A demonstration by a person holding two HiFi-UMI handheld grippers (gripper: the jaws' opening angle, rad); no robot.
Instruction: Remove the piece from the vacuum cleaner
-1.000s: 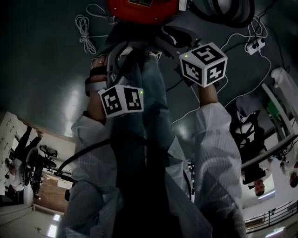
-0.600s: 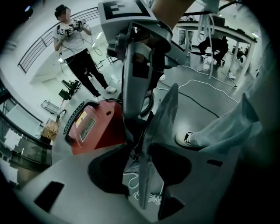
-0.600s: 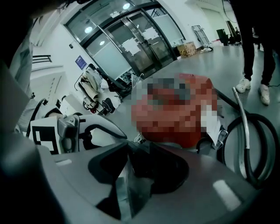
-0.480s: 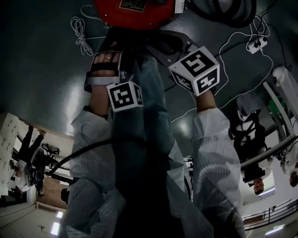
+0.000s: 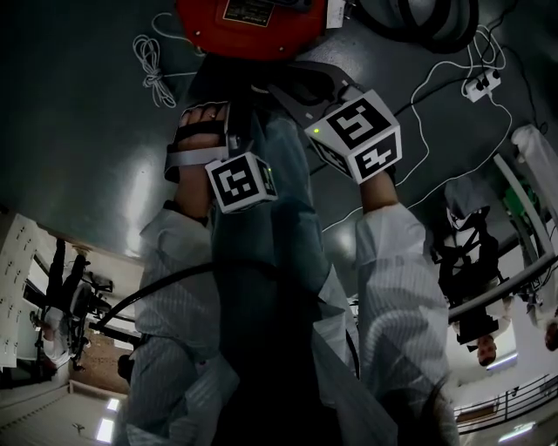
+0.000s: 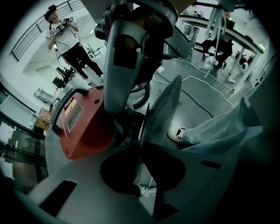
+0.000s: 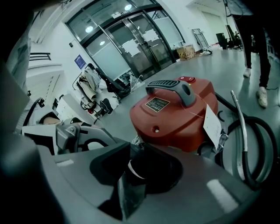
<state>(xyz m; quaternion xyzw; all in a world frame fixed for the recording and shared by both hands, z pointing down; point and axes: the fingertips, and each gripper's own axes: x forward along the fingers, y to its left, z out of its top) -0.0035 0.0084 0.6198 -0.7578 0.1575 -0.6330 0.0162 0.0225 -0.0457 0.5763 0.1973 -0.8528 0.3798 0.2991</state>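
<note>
The red vacuum cleaner [image 5: 253, 26] stands on the floor ahead of the person's legs. Its piece is a flat grey nozzle [image 6: 164, 109] with a black neck and a white ring [image 7: 132, 169]. In the left gripper view my left gripper [image 6: 142, 175] has just been closing, and its pads pinch the nozzle's thin grey edge. My right gripper [image 7: 131, 170] has also been closing, with the black neck between its pads. In the head view only the marker cubes show, left [image 5: 241, 181] and right [image 5: 353, 135]; the jaws are hidden beneath them.
A coiled black hose [image 5: 427, 22] lies right of the vacuum, with a metal tube [image 7: 238, 131] beside it. A white cable bundle [image 5: 153, 70] lies to the left and a power strip [image 5: 481, 84] to the far right. A white tag [image 7: 212, 124] hangs on the vacuum. A person [image 6: 65, 35] stands beyond.
The two marker cubes have drawn closer together: the right one shifted left, the left one rolled and edged right. The left hand has sunk toward the floor.
</note>
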